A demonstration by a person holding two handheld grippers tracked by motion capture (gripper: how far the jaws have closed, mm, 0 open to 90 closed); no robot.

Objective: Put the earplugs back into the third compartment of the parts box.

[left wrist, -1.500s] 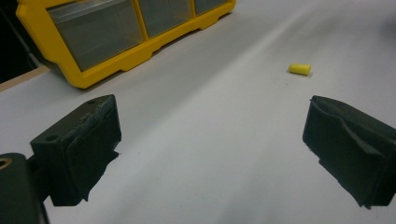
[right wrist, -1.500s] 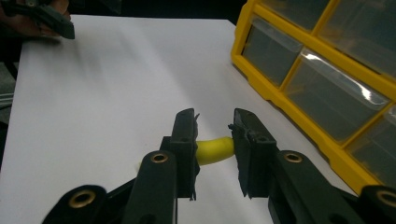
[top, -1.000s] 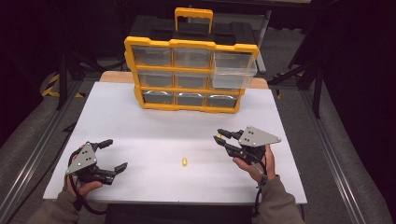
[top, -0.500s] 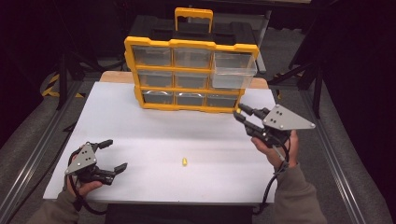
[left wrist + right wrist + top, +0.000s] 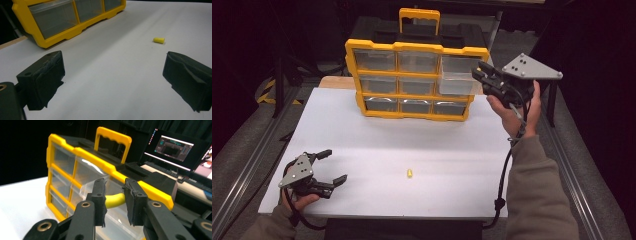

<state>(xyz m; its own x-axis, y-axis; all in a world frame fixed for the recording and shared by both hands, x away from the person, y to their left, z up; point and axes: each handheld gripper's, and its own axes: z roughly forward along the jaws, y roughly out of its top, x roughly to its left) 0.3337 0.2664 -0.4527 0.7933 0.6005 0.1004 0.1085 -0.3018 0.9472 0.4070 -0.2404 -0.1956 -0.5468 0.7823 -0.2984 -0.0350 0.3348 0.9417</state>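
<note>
R claw (image 5: 480, 71) raised off the desk (image 5: 452, 150), at the upper right corner of the yellow drawer cabinet (image 5: 414, 80). Jaws narrow, clamped on a small yellow piece (image 5: 114, 200); in the right gripper view it sits crosswise between the two pads, curved, both ends pressed against them. Exact shape of the piece can't be told, mostly covered by the jaws.

The piece and claw tip are just above/in front of the pulled-out clear drawer (image 5: 457, 82), mid row, right column of the cabinet. Drawer sticks out toward the person; the other drawers sit flush. Whether the claw touches the drawer wall: can't tell.

L claw (image 5: 332, 165) low at the near left corner of the desk, jaws wide, nothing between them. In the left gripper view both black pads (image 5: 47, 75) stand far apart over bare white surface.

A second small yellow cone-shaped cap (image 5: 410, 173) lies alone on the desk, near the front edge, about midway between the two hands, well apart from the L claw and from the cabinet.

Cabinet stands upright at the far side of the desk, carry handle (image 5: 419, 15) on top. A lit monitor (image 5: 175, 147) shows behind the cabinet in the right gripper view.
</note>
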